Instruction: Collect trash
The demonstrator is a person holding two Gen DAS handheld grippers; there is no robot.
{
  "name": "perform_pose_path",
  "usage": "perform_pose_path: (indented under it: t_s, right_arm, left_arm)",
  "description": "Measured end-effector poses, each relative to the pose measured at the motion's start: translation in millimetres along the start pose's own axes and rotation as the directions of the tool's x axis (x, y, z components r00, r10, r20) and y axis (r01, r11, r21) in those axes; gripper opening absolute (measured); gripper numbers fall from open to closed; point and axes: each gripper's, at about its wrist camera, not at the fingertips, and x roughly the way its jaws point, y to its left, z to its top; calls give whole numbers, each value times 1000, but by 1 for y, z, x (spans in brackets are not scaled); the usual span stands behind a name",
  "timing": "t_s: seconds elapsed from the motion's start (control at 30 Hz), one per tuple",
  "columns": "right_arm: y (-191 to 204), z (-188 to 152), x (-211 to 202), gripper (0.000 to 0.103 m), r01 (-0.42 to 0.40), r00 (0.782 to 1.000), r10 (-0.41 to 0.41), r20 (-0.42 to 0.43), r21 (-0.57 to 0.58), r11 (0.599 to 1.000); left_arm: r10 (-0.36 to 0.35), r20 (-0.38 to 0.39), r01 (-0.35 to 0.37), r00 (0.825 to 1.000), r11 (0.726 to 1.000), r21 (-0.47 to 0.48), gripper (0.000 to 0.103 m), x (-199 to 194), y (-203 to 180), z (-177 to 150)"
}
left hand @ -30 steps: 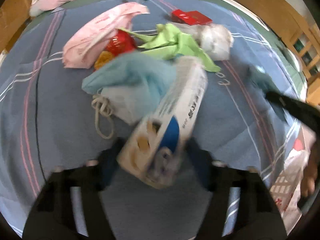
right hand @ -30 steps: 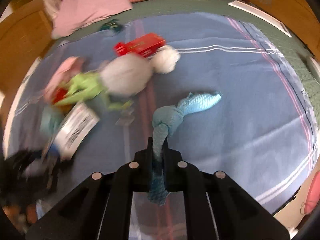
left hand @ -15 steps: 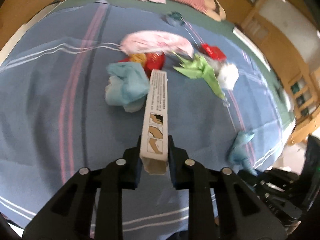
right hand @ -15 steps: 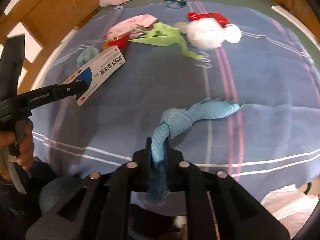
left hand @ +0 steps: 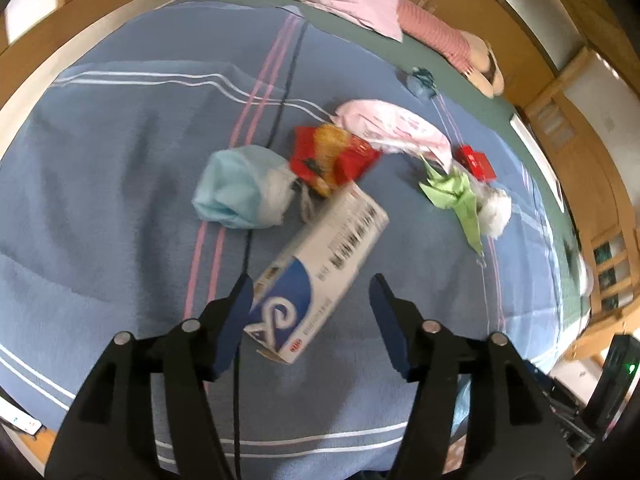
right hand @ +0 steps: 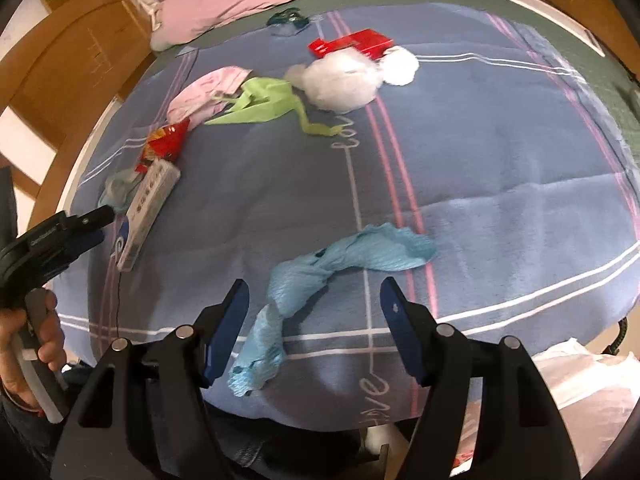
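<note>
My left gripper [left hand: 310, 280] has its jaws opening. A white and blue carton [left hand: 320, 272] lies tilted and blurred between them, leaning on the left finger and not pinched. The right wrist view shows that same carton [right hand: 148, 204] in front of the left gripper [right hand: 68, 228], which a hand [right hand: 36, 336] holds. My right gripper [right hand: 313, 283] is opening too. A twisted light blue paper strip [right hand: 320, 268] runs loose between its fingers, over the blue blanket [right hand: 500, 184] near the bed's front edge.
More litter lies on the blanket: a pale blue wad [left hand: 240, 188], a red snack wrapper [left hand: 332, 156], a pink bag [left hand: 392, 132], green paper [left hand: 452, 192], white fluff [right hand: 344, 80] and a red box [right hand: 352, 42]. A white plastic bag [right hand: 580, 380] sits below the bed edge.
Both grippers were shut half a second ago, the left on the carton and the right on the blue strip. Now both sets of jaws stand apart. The carton has tipped sideways and the strip has slackened.
</note>
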Motion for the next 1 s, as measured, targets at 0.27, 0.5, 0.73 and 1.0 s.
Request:
perform_pose_path:
  t_s: [0.27, 0.5, 0.73, 1.0]
  right_arm:
    - [-4, 0, 6, 67, 26, 1000, -25, -7, 24, 999]
    - [6, -4, 22, 67, 26, 998, -26, -52, 3, 1000]
    - [8, -3, 16, 67, 30, 999, -31, -37, -9, 1000]
    - [-17, 0, 7, 67, 42, 999, -40, -21, 81, 996]
  left_arm:
    - [-2, 28, 6, 1000, 989, -151, 67, -9, 29, 4]
    - [98, 20, -96, 995, 991, -98, 89, 7, 19, 10]
    - [137, -93, -122, 986, 981, 153, 91, 64, -33, 12]
    - [175, -74, -160, 982, 971, 176, 75, 64, -30, 6]
